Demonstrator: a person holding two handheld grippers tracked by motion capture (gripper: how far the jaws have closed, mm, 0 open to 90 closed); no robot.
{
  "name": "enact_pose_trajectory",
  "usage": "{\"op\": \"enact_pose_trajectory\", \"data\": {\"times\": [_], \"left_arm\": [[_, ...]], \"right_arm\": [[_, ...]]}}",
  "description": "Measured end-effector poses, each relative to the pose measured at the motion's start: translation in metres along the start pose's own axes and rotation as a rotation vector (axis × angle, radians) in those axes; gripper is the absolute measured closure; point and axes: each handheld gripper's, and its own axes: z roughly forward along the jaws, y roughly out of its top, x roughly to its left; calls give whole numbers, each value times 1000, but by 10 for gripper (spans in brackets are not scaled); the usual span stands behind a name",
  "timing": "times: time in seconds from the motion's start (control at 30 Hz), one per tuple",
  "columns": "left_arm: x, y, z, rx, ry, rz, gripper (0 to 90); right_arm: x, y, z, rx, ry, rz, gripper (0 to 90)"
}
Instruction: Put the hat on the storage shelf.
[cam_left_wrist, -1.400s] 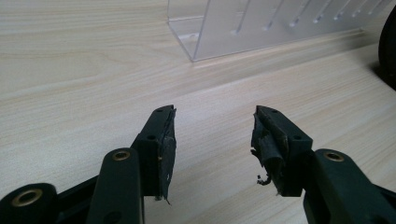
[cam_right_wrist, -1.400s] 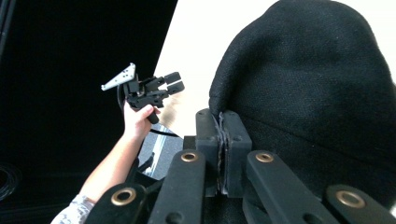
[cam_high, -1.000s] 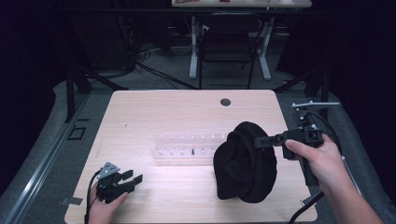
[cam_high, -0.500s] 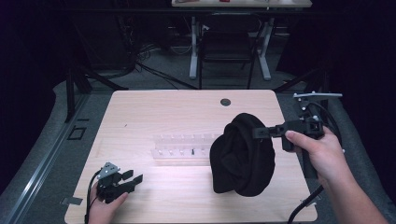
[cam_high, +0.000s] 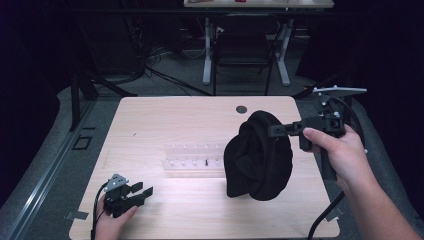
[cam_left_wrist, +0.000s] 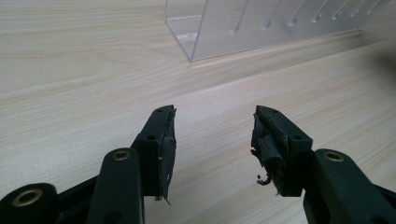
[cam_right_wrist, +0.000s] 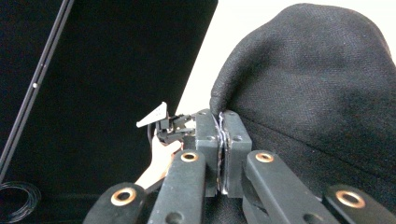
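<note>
Two grippers are at work over the wooden table (cam_high: 150, 120), and the right gripper (cam_high: 274, 131) carries the load: its jaws are pressed together on a fold of a black knit hat (cam_high: 257, 157), which hangs from the pinch above the right half of the table, its lower edge low over the wood or just brushing it. In the right gripper view the jaws meet on a thin edge of the fabric (cam_right_wrist: 299, 93), with little cloth between them. The left gripper (cam_high: 137, 192) sits at the near left corner, jaws spread with nothing between them, aimed across bare wood toward a clear plastic rack (cam_high: 192, 156) lying at the middle of the table, just left of the hat.

My worry is the grip: so slim a bite on soft knit could slide out under the hat's own weight, dropping it in a heap. A swing leftward could also drag the hanging cloth across the light rack and push it out of place
</note>
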Motion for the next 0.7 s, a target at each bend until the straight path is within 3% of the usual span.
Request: {"op": "enact_pose_trajectory", "data": {"times": [0.7], "left_arm": [[0, 1, -1, -4, -5, 2, 491]], "right_arm": [[8, 29, 19, -33, 13, 17, 878]]}}
